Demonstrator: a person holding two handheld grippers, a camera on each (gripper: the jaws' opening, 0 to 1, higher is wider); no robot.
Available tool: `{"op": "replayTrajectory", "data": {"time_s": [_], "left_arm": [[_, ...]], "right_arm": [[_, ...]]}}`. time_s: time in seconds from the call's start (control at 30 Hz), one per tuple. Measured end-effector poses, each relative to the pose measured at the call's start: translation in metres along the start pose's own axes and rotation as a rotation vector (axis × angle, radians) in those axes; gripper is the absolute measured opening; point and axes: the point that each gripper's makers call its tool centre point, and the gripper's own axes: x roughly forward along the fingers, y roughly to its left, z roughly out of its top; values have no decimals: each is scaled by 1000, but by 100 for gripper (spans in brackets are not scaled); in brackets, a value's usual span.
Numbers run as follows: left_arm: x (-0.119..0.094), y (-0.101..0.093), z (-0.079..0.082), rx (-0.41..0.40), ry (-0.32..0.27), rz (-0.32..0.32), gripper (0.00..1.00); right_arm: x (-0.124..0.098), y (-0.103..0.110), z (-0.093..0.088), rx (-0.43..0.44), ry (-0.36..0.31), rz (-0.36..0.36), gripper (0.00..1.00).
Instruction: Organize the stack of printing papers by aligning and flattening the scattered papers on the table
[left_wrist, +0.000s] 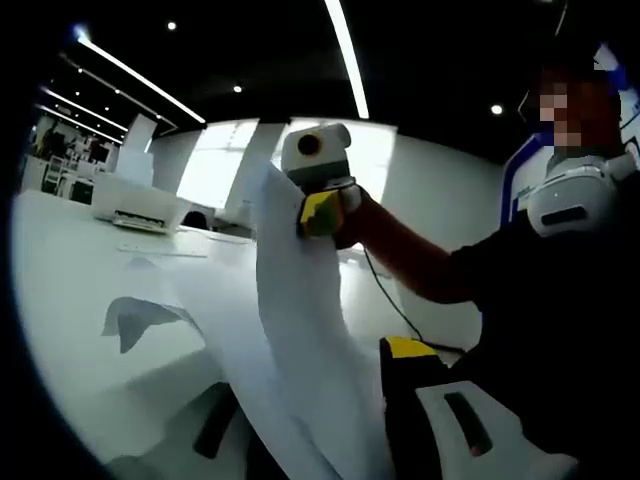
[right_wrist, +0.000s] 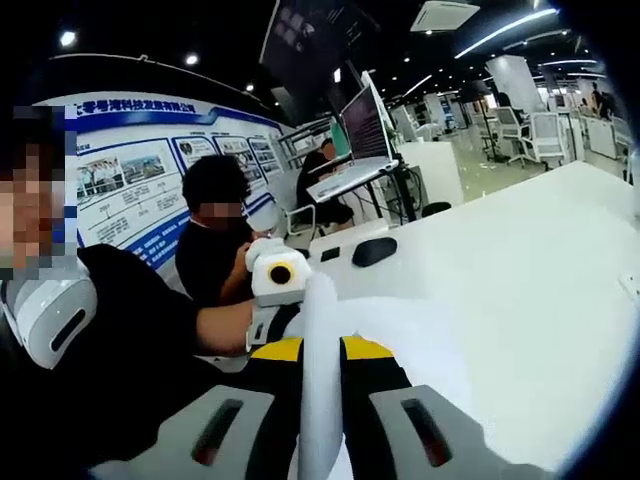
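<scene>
Sheaf of papers (left_wrist: 300, 340): lifted clear of the worktop (left_wrist: 90, 290), held on edge between both grippers, its long edge curving upward in the left gripper view. Open room: bare white worktop stretches away beyond the papers on the far side; the worktop's near edge runs below the papers. Left gripper (left_wrist: 330, 440): jaws drawn together on the papers' lower end, one jaw either side of the sheaf. Right gripper (right_wrist: 322, 420): yellow-tipped jaws clamped on the papers (right_wrist: 320, 340), which stand upright as a thin white edge between them; seen in the left gripper view (left_wrist: 318, 212) pinching the papers' upper end. Worktop: white, carrying a printer (left_wrist: 135, 205) well beyond the papers and a dark mouse (right_wrist: 373, 250) apart from them. Room: dark ceiling with strip lights, a blue-bordered wall board (right_wrist: 150, 170), a raised laptop (right_wrist: 365, 135), office chairs farther off, a seated person (right_wrist: 215, 245) behind the worktop.
</scene>
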Motion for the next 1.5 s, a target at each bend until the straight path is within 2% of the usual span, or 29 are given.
{"op": "replayTrajectory", "data": {"time_s": [0.27, 0.5, 0.77, 0.87, 1.03, 1.2, 1.5], "left_arm": [[-2, 2, -1, 17, 4, 1, 24], [-2, 3, -5, 39, 26, 10, 15], [-2, 5, -5, 44, 28, 26, 14], [-3, 5, -3, 47, 21, 26, 14], [-4, 4, -2, 52, 16, 25, 13], [-4, 5, -2, 56, 18, 28, 13], [-3, 5, 0, 59, 12, 30, 13]], "right_arm": [[3, -8, 3, 9, -11, -10, 9], [6, -6, 1, -38, -5, -32, 15], [1, -13, 11, -239, 18, -161, 30], [-2, -9, 13, -266, 23, -179, 33], [-7, -13, 17, -314, 12, -228, 43], [-15, -20, 25, -345, -14, -291, 53], [-36, -29, 33, -318, -61, -315, 53]]}}
